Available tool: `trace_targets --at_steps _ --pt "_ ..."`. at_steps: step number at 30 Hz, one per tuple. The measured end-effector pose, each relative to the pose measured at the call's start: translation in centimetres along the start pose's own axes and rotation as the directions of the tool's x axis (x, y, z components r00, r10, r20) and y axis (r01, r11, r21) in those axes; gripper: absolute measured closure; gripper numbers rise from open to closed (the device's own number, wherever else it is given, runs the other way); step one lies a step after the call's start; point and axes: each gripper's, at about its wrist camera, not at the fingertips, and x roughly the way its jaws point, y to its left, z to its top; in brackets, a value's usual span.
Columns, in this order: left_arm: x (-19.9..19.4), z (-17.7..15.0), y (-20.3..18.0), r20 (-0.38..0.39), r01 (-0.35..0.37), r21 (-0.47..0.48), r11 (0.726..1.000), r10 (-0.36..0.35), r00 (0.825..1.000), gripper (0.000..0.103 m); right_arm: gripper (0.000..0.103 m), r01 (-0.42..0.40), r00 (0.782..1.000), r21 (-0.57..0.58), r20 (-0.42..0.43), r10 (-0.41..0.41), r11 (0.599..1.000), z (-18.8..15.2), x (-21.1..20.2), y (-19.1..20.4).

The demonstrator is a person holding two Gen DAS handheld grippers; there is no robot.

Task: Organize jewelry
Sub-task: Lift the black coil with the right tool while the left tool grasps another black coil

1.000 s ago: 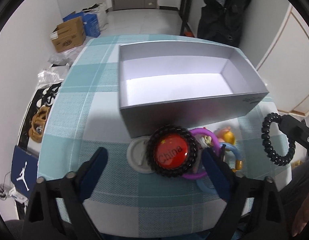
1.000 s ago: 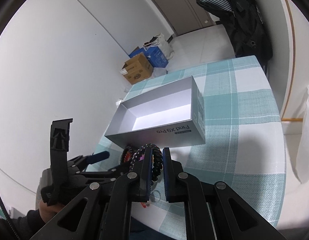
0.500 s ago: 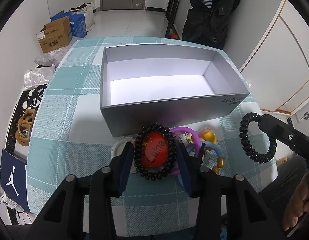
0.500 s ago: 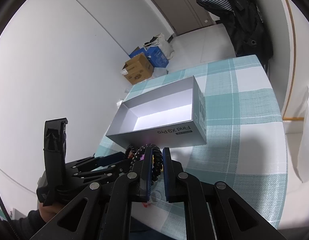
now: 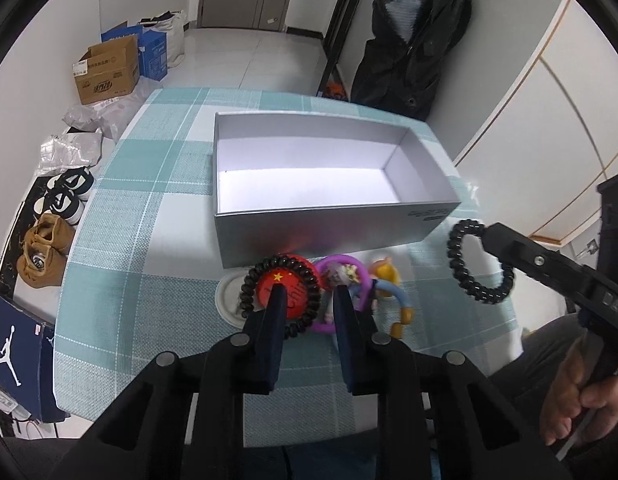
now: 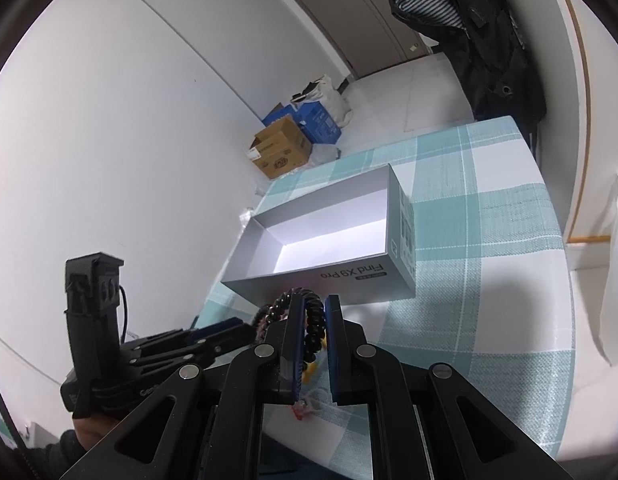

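An open silver box [image 5: 333, 222] stands on the checked tablecloth; it also shows in the right wrist view [image 6: 329, 276]. In front of it lie a red China badge [image 5: 287, 286] ringed by a black bead bracelet [image 5: 249, 288], a purple ring [image 5: 343, 270] and a small doll charm [image 5: 385, 274]. My left gripper [image 5: 307, 294] has closed in on the right side of the badge and bracelet. My right gripper [image 6: 313, 304] is shut on a black spiral hair tie [image 6: 313, 322], held above the table right of the box; the tie also shows in the left wrist view [image 5: 465, 270].
A white round lid [image 5: 227, 304] lies under the badge. The table's edges fall off to a floor with cardboard boxes [image 5: 107, 70], shoes [image 5: 41, 252] and bags. A dark coat [image 5: 413, 52] hangs behind the table.
My left gripper has narrowed from wide open to closed around the badge and bead bracelet, and has moved forward. My right gripper keeps its hold on the spiral tie and has barely moved.
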Motion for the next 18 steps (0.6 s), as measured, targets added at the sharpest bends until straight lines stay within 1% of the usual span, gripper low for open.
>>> trace_targets --at_steps 2,5,9,11,13,15,18 --pt "-0.1 0.0 0.0 0.005 -0.010 0.007 1.000 0.010 1.000 0.084 0.094 0.000 1.000 -0.001 0.003 0.000 1.000 0.1 0.0 0.0" --pt "-0.1 0.1 0.6 0.009 -0.071 -0.007 0.997 0.071 0.997 0.084 0.094 0.000 1.000 0.006 -0.004 0.000 1.000 0.2 0.2 -0.1" --pt "0.5 0.2 2.4 -0.019 -0.142 -0.052 0.989 0.141 0.990 0.081 0.094 -0.001 1.000 0.009 -0.010 0.001 1.000 0.2 0.5 -0.1" --pt "1.2 0.4 3.2 -0.043 -0.143 -0.082 0.986 0.139 0.989 0.081 0.094 -0.003 1.000 0.007 -0.011 0.003 1.000 0.3 0.6 0.0" --pt "2.1 0.8 4.0 -0.069 -0.126 -0.110 0.986 0.119 0.990 0.081 0.094 -0.009 1.000 0.007 -0.013 0.009 1.000 0.3 0.8 0.1" --pt "2.7 1.0 4.2 -0.079 -0.129 -0.108 0.986 0.120 0.990 0.081 0.094 -0.013 1.000 0.003 -0.015 0.013 1.000 0.3 1.0 0.2" --pt "2.6 1.2 3.8 -0.068 -0.100 -0.089 0.991 0.094 0.993 0.081 0.094 -0.019 1.000 0.005 -0.015 0.019 1.000 0.4 1.0 0.2"
